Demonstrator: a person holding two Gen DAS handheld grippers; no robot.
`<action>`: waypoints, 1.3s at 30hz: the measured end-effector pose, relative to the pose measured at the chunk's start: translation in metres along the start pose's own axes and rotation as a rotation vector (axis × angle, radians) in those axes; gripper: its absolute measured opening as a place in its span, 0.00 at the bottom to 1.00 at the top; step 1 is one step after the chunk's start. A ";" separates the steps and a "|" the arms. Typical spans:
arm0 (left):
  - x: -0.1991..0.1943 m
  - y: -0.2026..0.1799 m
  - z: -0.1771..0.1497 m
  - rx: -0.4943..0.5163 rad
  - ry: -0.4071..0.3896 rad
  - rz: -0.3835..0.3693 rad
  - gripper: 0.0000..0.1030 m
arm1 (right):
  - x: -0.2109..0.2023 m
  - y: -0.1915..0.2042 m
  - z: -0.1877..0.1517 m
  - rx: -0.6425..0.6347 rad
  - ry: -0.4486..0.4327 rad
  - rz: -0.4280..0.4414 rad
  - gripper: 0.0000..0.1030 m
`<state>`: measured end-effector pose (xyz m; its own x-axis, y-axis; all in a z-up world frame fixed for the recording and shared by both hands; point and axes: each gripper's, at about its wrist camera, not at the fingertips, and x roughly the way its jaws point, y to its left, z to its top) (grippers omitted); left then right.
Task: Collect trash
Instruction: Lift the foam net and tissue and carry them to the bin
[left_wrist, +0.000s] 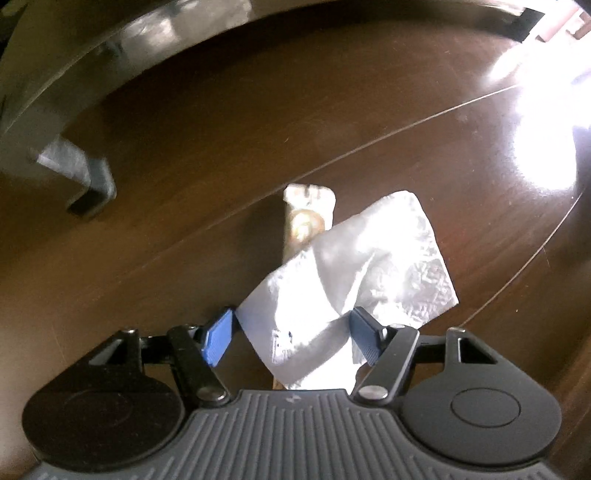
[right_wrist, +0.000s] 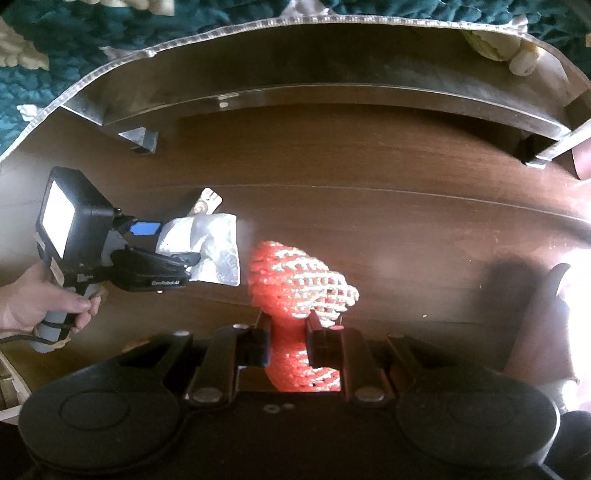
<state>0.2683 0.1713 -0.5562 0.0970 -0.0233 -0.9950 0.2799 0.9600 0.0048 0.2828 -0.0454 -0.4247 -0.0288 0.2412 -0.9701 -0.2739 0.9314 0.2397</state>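
Note:
My left gripper (left_wrist: 291, 332) is shut on a crumpled white paper napkin (left_wrist: 354, 269) and holds it over the brown wooden table (left_wrist: 221, 147). A small printed wrapper (left_wrist: 308, 218) sticks out behind the napkin; I cannot tell if it is gripped too. In the right wrist view the left gripper (right_wrist: 177, 243) holds the napkin (right_wrist: 210, 247) at the left, with the wrapper (right_wrist: 207, 201) behind it. My right gripper (right_wrist: 288, 332) is shut on a red foam net sleeve (right_wrist: 295, 280), held just above the table.
A metal frame with legs (right_wrist: 314, 96) curves along the table's far edge; one leg (left_wrist: 88, 184) stands near the left gripper. A teal rug (right_wrist: 110, 29) lies beyond. Strong glare (left_wrist: 546, 122) covers the table's right side.

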 end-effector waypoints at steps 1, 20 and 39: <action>0.001 -0.003 0.001 0.010 -0.003 -0.003 0.67 | 0.000 -0.001 0.000 0.004 -0.001 -0.002 0.16; -0.037 -0.012 -0.005 0.043 -0.082 -0.048 0.17 | -0.013 0.006 -0.001 -0.031 -0.052 -0.015 0.15; -0.281 -0.091 0.066 0.173 -0.359 -0.074 0.17 | -0.247 -0.021 -0.047 0.031 -0.366 -0.053 0.15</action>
<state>0.2785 0.0724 -0.2706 0.3895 -0.2155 -0.8955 0.4520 0.8919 -0.0181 0.2505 -0.1369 -0.1919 0.3323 0.2683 -0.9042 -0.2359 0.9519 0.1957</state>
